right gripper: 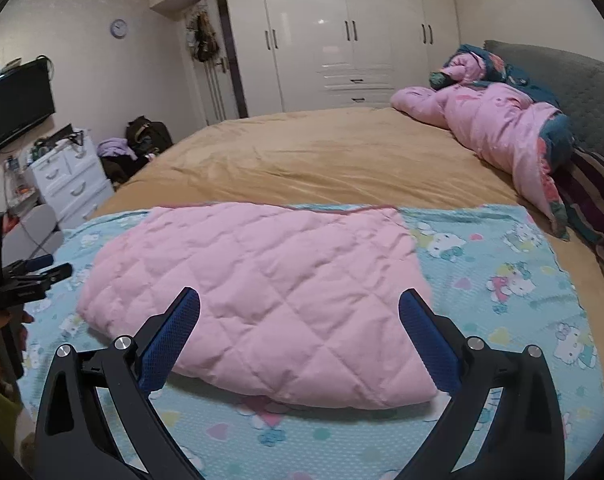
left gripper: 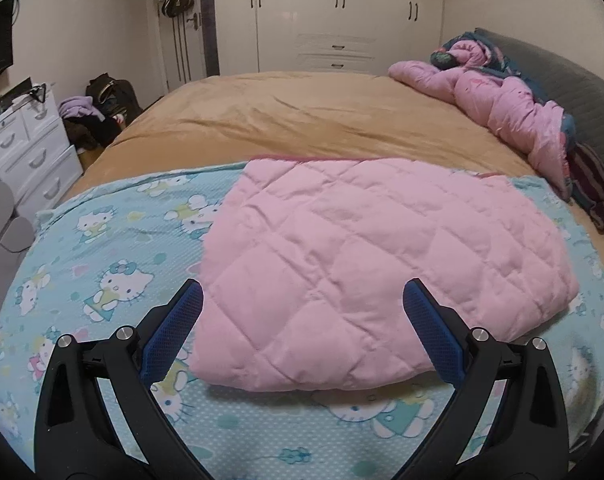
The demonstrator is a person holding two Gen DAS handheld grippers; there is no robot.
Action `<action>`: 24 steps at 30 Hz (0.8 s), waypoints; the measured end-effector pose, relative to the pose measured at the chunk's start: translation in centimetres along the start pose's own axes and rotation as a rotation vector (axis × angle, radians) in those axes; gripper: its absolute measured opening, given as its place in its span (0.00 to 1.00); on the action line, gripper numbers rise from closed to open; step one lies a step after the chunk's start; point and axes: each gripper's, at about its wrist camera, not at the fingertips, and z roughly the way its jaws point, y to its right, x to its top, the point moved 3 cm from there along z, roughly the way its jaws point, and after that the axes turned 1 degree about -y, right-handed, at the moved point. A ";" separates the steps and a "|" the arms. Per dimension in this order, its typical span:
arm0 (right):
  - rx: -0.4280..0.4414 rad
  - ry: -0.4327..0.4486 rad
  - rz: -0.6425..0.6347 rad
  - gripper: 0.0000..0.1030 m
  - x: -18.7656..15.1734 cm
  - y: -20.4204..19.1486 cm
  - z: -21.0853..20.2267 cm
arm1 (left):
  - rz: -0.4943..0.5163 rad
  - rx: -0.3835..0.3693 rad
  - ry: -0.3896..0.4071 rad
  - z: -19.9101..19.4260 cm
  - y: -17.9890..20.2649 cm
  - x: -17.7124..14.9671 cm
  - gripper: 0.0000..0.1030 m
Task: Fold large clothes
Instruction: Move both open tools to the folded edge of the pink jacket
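Observation:
A pink quilted garment (left gripper: 366, 264) (right gripper: 261, 300) lies folded into a thick rectangle on a light blue cartoon-print sheet (left gripper: 113, 264) (right gripper: 502, 272) at the near end of the bed. My left gripper (left gripper: 304, 296) hovers above the garment's near left part, its blue-padded jaws wide apart with nothing between them. My right gripper (right gripper: 299, 304) hangs over the garment's near edge, also wide open and holding nothing. In the right wrist view the left gripper (right gripper: 41, 268) shows at the left edge, off the garment, held by a hand.
The tan bedspread (left gripper: 310, 120) stretches beyond the sheet. A crumpled pink duvet (left gripper: 498, 100) (right gripper: 502, 128) and dark striped cloth lie by the grey headboard (right gripper: 582, 92) on the right. A white drawer unit (left gripper: 29, 148), bags and a wardrobe (right gripper: 342, 40) stand beyond the bed.

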 end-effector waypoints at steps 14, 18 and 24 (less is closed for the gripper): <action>-0.042 -0.042 0.066 0.96 -1.9 3.8 2.1 | -0.025 0.063 -0.048 2.3 -3.5 -1.6 0.91; -0.042 -0.059 0.054 0.96 -2.1 3.6 2.6 | -0.069 0.061 -0.059 2.5 -5.3 -1.9 0.91; -0.038 -0.077 0.050 0.96 -1.8 3.4 3.6 | -0.137 0.048 -0.051 2.4 -6.9 -1.1 0.91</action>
